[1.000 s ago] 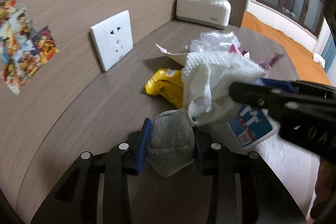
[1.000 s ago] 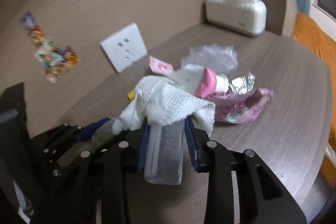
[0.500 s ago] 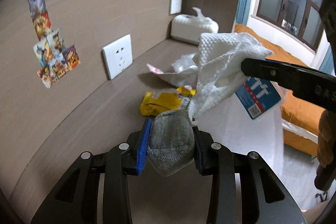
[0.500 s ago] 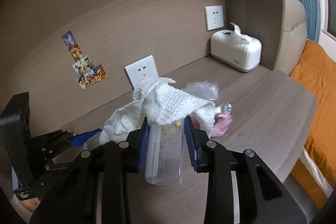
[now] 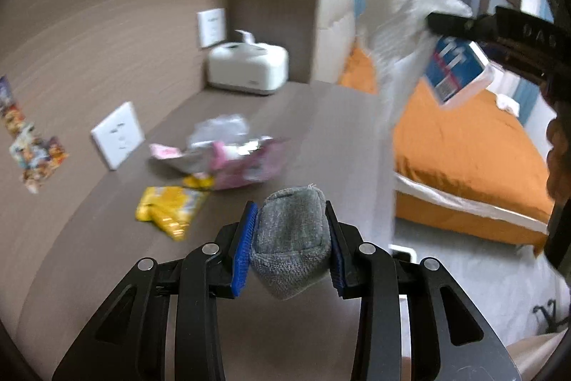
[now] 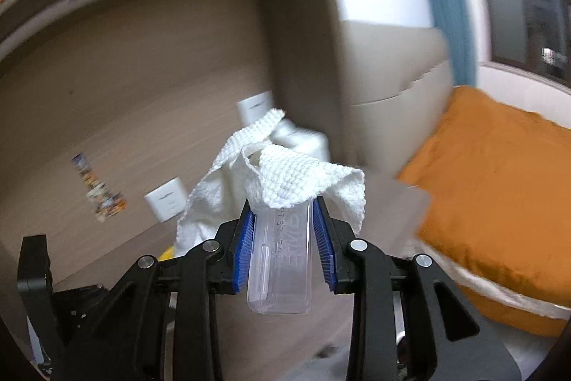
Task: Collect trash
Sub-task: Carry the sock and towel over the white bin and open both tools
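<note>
Carry both loads level and unhurried, gripping steadily so nothing slips before a bin turns up; none is in view. The left gripper [image 5: 289,240] is clamped on a grey cloth wad [image 5: 289,238], which fills the gap between its blue pads. Left on the desk [image 5: 92,238]: a yellow wrapper [image 5: 167,206] and pink packaging [image 5: 246,163], blurred. The right gripper [image 6: 283,240] pinches a clear plastic case [image 6: 280,259], a white paper towel [image 6: 285,177] draped over its far end.

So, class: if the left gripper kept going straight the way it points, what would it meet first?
Probably the pink wrapper on the desk, just beyond the grey cloth in the left gripper; depth is unclear.
</note>
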`<control>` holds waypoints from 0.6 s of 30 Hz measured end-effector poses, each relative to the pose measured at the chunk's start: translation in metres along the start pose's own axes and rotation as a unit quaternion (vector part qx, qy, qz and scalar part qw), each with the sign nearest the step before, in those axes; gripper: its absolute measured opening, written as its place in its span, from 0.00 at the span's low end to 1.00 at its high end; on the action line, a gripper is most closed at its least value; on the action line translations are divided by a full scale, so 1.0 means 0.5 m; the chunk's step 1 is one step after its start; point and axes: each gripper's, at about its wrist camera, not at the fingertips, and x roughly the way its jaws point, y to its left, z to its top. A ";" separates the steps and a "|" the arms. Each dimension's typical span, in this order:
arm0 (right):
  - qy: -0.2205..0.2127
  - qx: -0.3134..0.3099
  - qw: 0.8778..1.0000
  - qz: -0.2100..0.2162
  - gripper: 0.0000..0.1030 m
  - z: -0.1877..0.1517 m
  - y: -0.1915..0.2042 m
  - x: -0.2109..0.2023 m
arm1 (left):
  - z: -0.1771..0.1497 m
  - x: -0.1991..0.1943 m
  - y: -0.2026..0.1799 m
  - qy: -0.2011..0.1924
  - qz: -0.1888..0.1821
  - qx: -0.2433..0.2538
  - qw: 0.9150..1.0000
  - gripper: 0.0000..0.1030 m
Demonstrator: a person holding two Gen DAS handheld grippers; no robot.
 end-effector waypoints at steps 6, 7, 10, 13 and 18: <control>-0.002 0.008 0.998 -0.065 0.33 -0.028 -0.157 -0.076 | 0.034 0.046 -0.145 0.002 -0.038 0.041 0.998 0.35; 0.004 0.010 0.997 -0.073 0.33 -0.039 -0.181 -0.083 | 0.038 0.057 -0.169 0.003 -0.043 0.048 0.998 0.35; 0.024 0.021 0.995 -0.093 0.33 -0.074 -0.249 -0.100 | 0.047 0.094 -0.253 0.010 -0.069 0.063 0.996 0.35; 0.042 0.030 0.993 -0.107 0.33 -0.109 -0.301 -0.110 | 0.046 0.132 -0.326 0.023 -0.091 0.075 0.993 0.35; 0.072 0.038 0.989 -0.125 0.33 -0.172 -0.378 -0.109 | 0.027 0.199 -0.426 0.054 -0.132 0.090 0.986 0.35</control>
